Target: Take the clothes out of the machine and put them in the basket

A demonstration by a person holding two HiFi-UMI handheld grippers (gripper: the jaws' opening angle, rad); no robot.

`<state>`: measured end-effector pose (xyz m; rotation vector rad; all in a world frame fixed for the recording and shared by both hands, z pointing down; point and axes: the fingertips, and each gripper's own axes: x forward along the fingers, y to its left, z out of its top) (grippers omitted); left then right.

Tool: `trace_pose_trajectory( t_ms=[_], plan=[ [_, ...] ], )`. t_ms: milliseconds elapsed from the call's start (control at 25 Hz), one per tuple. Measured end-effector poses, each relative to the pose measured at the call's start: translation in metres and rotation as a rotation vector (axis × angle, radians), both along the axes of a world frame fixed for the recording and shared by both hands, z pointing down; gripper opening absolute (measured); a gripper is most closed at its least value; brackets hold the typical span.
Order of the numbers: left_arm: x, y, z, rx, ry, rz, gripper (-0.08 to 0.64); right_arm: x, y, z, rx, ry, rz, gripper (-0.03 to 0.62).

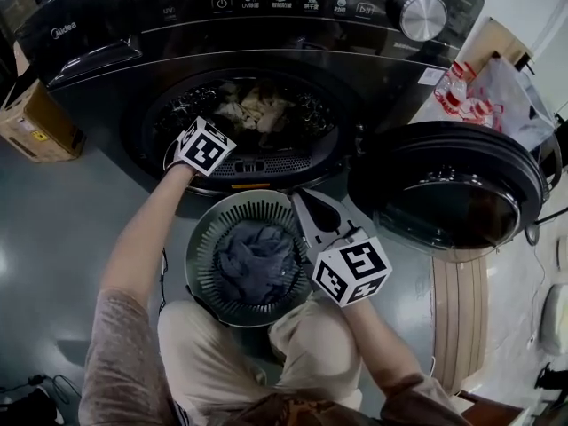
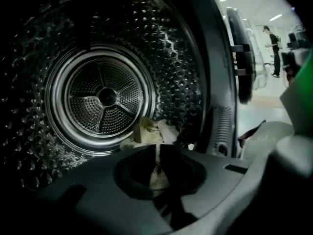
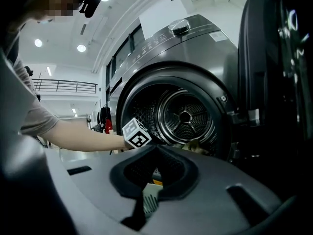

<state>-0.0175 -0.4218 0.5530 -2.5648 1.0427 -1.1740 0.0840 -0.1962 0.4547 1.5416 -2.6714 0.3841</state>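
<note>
One grey garment lies in the basket, but beige clothes are left in the machine. The left gripper has its jaws clenched on them. The right gripper has its jaws closed and empty.

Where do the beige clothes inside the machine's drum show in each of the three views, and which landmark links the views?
Head view: beige clothes sit upper centre, inside the open drum.
Left gripper view: low centre, on the drum floor below the round back wall.
Right gripper view: small, just right of centre, at the opening's lower edge.
Shared landmark: the studded drum.
</note>
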Motion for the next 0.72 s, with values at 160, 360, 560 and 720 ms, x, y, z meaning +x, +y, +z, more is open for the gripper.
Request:
trace_pose_trajectory(
  t_ms=[160, 360, 560, 720],
  plan=[
    [-0.002, -0.032, 0.009, -0.015, -0.007, -0.029, 0.191, 0.002, -0.005, 0.004, -0.016, -0.025, -0.008, -0.005],
    [-0.016, -0.063, 0.038, -0.081, -0.150, -0.034, 0.304, 0.005, -0.009, 0.007, -0.016, -0.024, -0.015, -0.005],
    [-0.021, -0.072, 0.072, -0.184, -0.219, -0.030, 0.311, 0.006, -0.015, 0.009, -0.025, -0.040, -0.023, -0.005],
    [-0.018, -0.075, 0.092, -0.223, -0.304, -0.007, 0.281, -0.005, -0.015, 0.008, -0.009, -0.013, -0.059, -0.005]
  ],
)
